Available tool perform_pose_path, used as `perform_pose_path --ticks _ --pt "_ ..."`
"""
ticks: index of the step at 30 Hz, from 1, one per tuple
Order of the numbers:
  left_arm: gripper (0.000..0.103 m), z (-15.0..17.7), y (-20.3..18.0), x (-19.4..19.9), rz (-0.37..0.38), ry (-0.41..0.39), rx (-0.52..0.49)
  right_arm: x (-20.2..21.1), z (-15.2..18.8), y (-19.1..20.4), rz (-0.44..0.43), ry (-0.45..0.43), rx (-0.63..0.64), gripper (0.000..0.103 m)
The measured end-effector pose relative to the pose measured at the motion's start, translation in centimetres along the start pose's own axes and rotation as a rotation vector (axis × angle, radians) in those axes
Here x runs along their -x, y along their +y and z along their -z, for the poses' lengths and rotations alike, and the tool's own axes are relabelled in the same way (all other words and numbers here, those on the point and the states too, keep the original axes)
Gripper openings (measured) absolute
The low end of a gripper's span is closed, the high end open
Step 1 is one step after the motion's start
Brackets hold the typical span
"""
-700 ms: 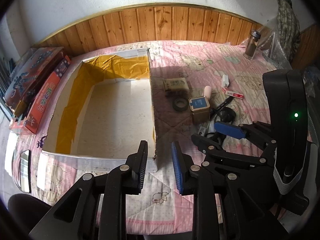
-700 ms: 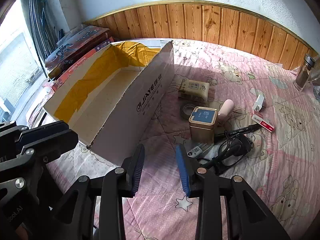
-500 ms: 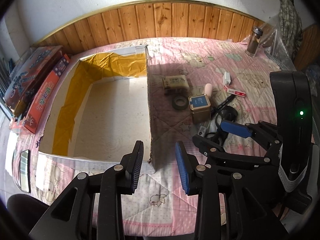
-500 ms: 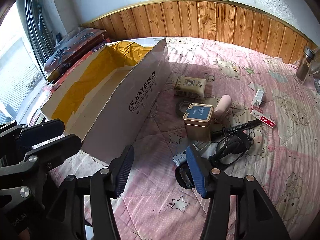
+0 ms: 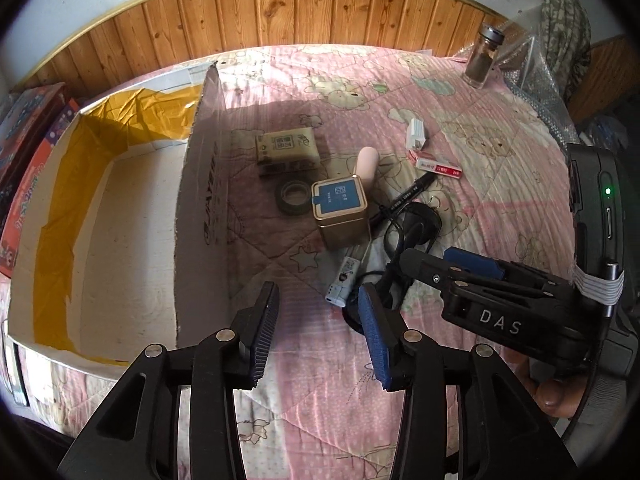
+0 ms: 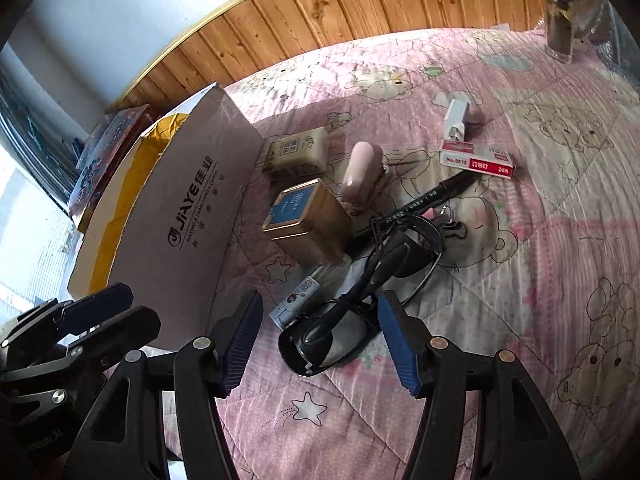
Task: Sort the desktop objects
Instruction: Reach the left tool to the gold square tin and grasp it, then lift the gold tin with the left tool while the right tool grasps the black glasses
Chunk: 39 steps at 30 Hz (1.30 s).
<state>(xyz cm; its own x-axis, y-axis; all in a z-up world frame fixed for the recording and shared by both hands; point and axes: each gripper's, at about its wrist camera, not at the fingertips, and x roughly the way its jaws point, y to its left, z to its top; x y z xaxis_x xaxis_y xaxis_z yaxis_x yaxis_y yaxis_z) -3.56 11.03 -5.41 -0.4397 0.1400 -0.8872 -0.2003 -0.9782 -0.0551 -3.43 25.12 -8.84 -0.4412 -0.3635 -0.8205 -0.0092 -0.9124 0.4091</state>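
Both grippers have swung from the cardboard box (image 5: 120,240) toward the clutter at 3 o'clock. Right gripper (image 6: 320,340), jaws spread wider, straddles the sunglasses (image 6: 320,344) without touching; left gripper (image 5: 320,336) hovers, spread, empty.

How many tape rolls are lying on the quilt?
1. The tape roll lies between the cardboard box and the gold tin; the tin hides it from the right wrist view.

Pink quilt (image 5: 500,208) with bear print covers the surface before me. Wood panelling (image 5: 320,8) runs behind it, below my view of a white wall (image 6: 120,12). Camouflage cloth (image 5: 564,20) hangs far right.
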Motion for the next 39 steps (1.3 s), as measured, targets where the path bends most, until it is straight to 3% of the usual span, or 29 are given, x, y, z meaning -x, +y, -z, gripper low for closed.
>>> perform_pose_path --ticks 4,10,17,21,25,27,31,37,39 --pt "0.044 -1.2 -0.3 -1.8 0.035 0.016 0.024 -1.3 -0.4 -3.3 -0.086 0.008 -0.134 0.061" --pt "0.050 -4.2 -0.6 -4.4 0.112 0.019 0.061 -2.6 -1.1 -5.3 -0.222 0.011 -0.277 0.061" --pt "0.051 -6.0 -0.9 -8.3 0.080 0.051 0.065 -4.3 -1.7 -7.0 -0.264 0.043 -0.355 0.061" --pt "0.056 -6.4 -0.7 -9.7 0.043 0.038 0.059 -5.2 -0.9 -6.4 -0.302 0.096 -0.340 0.061" --pt "0.054 -6.9 -0.2 -10.5 0.039 0.021 0.060 -6.3 -1.1 -4.8 -0.287 0.102 -0.274 0.060" --pt "0.053 -6.9 0.1 -10.7 0.045 0.023 0.062 -6.9 -1.4 -4.0 -0.261 0.107 -0.232 0.040" --pt "0.046 -7.0 0.5 -10.5 0.057 0.004 0.054 -7.0 -1.4 -2.9 -0.234 0.083 -0.194 0.039" --pt "0.046 -6.7 0.8 -10.2 0.052 0.000 0.053 -6.4 -1.6 -2.0 -0.254 0.058 -0.177 0.030" --pt "0.050 -6.5 0.9 -10.1 0.053 -0.003 0.049 -7.0 -1.6 -1.7 -0.271 0.076 -0.179 0.036"
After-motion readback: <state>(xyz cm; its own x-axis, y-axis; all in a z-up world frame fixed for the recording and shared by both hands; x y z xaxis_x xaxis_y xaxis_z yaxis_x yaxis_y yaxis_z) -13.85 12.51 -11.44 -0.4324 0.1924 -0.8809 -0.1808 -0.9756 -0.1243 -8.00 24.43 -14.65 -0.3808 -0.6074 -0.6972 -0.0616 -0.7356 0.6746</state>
